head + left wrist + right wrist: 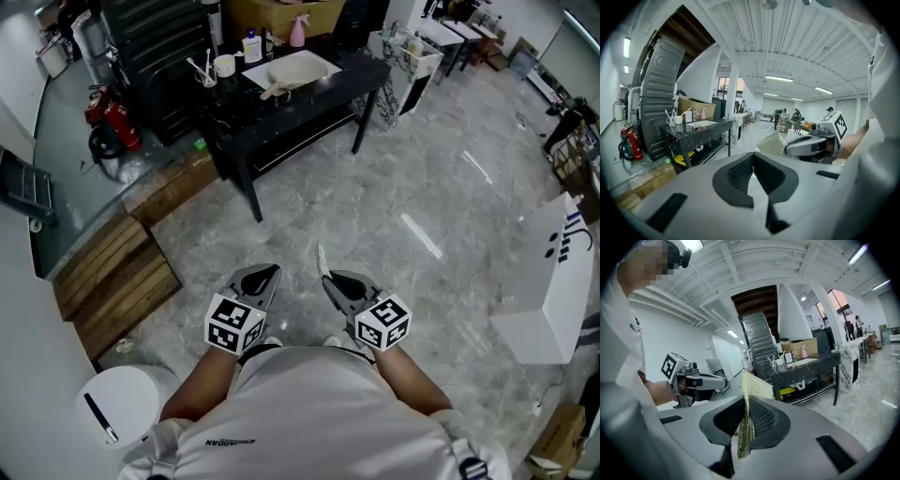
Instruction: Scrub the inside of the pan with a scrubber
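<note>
My right gripper (330,279) is shut on a thin gold mesh scrubber (322,259), which stands on edge between its pads (761,416) and sticks up past them (752,387). My left gripper (265,275) is shut with nothing in it, its jaws closed together (751,161). Both are held close to my body over the grey floor, side by side. Far ahead, a pale pan with a wooden handle (298,68) lies on a black table (361,70). The left gripper view shows the right gripper (811,146) and the scrubber (773,143).
A cup of utensils (223,66), bottles and a pink spray bottle (297,31) stand on the table. Red fire extinguishers (117,122) and wooden pallets (117,272) are at the left. A white bin (122,403) is near my left, a white box (553,291) at the right.
</note>
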The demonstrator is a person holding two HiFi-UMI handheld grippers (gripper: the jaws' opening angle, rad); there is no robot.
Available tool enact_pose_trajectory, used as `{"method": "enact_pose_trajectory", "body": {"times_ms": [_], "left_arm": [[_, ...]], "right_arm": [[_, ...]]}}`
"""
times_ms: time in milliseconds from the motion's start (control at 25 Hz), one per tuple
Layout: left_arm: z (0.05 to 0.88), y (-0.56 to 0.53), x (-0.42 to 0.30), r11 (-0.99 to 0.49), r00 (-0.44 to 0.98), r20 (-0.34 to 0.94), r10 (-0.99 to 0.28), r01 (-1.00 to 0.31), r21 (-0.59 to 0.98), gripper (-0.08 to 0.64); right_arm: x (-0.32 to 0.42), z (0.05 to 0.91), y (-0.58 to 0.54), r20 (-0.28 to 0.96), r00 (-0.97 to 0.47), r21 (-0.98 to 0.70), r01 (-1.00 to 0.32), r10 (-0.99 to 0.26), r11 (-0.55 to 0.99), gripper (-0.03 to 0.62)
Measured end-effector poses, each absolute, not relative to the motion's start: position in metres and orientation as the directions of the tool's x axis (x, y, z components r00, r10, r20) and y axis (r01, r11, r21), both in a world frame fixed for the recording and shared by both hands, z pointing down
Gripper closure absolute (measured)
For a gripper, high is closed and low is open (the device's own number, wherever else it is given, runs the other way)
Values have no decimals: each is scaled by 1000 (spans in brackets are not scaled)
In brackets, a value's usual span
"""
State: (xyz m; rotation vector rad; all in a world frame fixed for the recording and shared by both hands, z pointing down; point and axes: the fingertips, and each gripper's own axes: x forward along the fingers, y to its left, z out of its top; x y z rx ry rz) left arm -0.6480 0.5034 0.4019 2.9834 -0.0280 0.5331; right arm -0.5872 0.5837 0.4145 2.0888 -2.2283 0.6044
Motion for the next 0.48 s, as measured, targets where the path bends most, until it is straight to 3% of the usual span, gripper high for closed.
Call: {"method": "enact_pose_trajectory", "body": {"times_ms": [480], "left_arm": [[424, 467, -680, -992, 927, 375, 19, -30, 126, 545]], "right_arm": [[-621, 432, 548, 292, -103, -299, -954, -951, 11, 534]]}}
